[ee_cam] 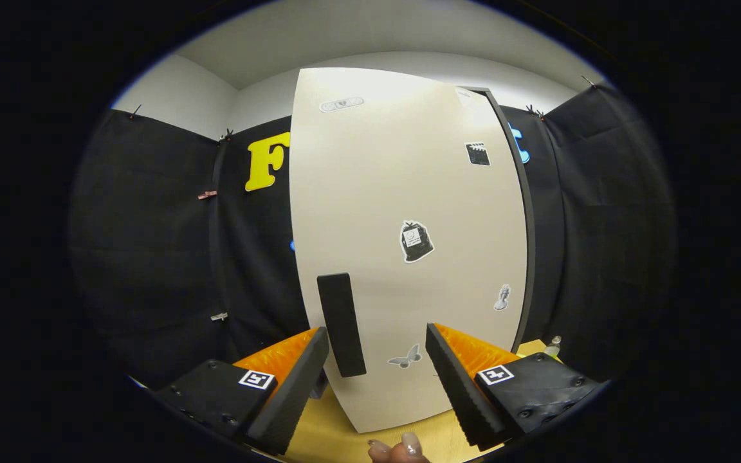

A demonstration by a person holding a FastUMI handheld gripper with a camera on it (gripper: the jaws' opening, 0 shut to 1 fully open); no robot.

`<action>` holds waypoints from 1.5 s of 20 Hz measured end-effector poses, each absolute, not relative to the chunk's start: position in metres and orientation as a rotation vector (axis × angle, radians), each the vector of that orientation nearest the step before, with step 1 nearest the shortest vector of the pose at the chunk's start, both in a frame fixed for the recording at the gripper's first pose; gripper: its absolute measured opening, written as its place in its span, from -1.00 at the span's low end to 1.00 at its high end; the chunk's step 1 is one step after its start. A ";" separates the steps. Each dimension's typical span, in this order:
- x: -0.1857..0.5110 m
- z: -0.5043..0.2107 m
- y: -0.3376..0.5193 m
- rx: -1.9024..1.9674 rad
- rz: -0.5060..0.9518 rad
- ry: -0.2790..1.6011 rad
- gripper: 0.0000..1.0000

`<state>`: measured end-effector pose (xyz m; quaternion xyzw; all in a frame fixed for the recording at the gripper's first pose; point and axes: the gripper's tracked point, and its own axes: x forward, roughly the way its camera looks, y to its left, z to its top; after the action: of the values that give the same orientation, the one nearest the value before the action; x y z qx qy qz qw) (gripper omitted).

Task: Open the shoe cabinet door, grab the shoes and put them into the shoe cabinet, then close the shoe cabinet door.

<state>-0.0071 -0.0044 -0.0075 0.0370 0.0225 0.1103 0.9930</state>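
Smooth matt cabinet door, matt black handle

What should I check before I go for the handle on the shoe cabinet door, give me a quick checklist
1. Cabinet door shut: ok, it looks flush against its dark frame, so opening comes first.
2. Handle in view: ok, a dark upright bar on the door, just ahead of the left finger.
3. Gripper jaws open: ok, they stand wide apart with nothing held.
4. Handle centred between the jaws: not ok, it sits close to the left finger, so shift left.
5. Fingers touching the handle: cannot tell how near they are.
6. Shoes ready to grab: cannot tell.
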 end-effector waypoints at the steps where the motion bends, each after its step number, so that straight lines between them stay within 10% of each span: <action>1: -0.006 -0.007 -0.004 0.071 0.215 0.041 0.97; 30: -0.014 -0.003 0.007 0.010 0.167 0.004 0.97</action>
<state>-0.0139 0.0067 -0.0032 0.0052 0.0022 0.0832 0.9965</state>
